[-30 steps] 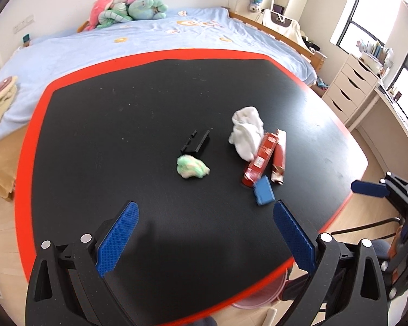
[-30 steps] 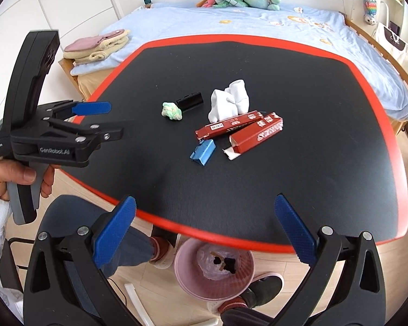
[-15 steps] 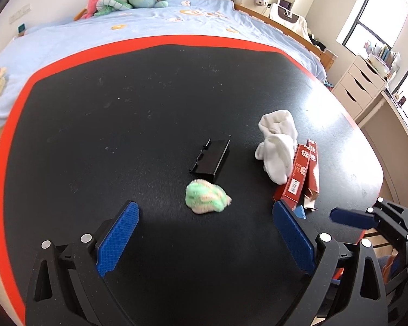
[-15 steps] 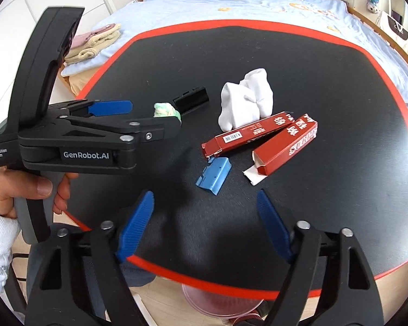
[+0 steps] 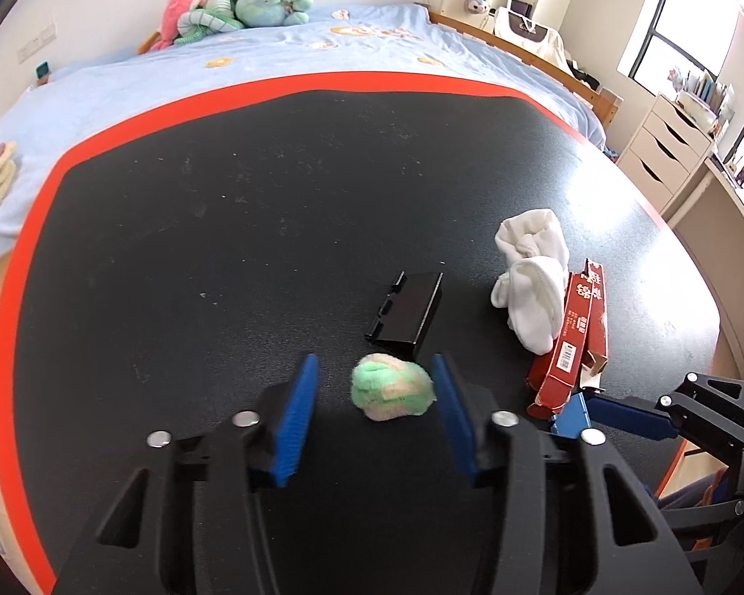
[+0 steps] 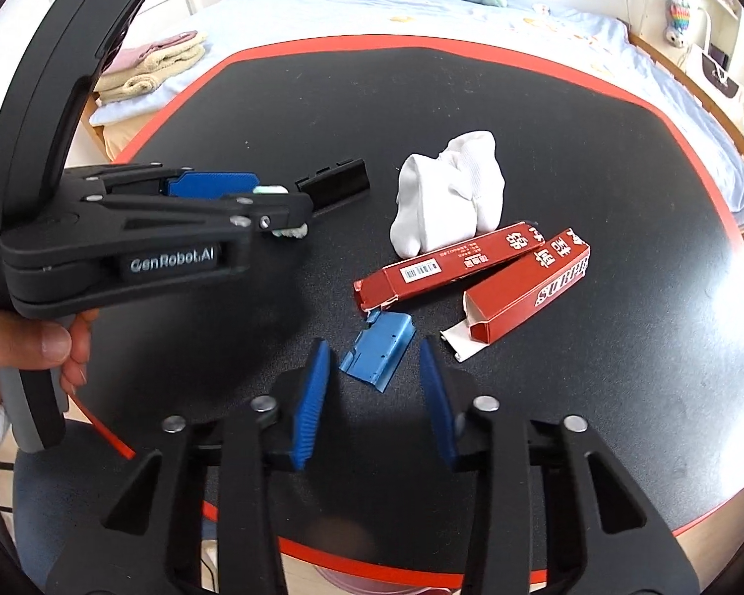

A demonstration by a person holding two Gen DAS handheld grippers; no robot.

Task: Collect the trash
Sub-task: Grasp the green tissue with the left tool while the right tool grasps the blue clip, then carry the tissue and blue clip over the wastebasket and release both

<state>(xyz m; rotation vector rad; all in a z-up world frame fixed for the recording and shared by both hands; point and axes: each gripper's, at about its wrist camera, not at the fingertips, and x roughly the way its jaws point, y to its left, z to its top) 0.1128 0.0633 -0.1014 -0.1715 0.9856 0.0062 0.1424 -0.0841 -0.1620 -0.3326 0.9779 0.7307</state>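
Note:
A crumpled green-and-pink wad (image 5: 392,391) lies on the black table (image 5: 223,208). My left gripper (image 5: 376,362) straddles it, jaws closing; the right pad is at the wad's edge and a gap remains on the left. A small blue wrapper piece (image 6: 377,354) sits between the fingertips of my right gripper (image 6: 374,344), whose jaws are also closing, with thin gaps on both sides. In the right wrist view the left gripper (image 6: 273,198) hides most of the wad (image 6: 287,234). The right gripper's blue pad (image 5: 625,416) shows in the left wrist view.
White socks (image 6: 446,198), two red cartons (image 6: 446,267) (image 6: 526,287) and a black plastic holder (image 6: 337,183) lie just beyond. The table's red rim (image 6: 372,550) runs close under my grippers. A bed with plush toys (image 5: 233,5) stands behind, drawers (image 5: 669,148) at right.
Both grippers came down and forward over the table, and their jaws narrowed from wide apart. The wad now sits between the left pads, the blue piece between the right ones.

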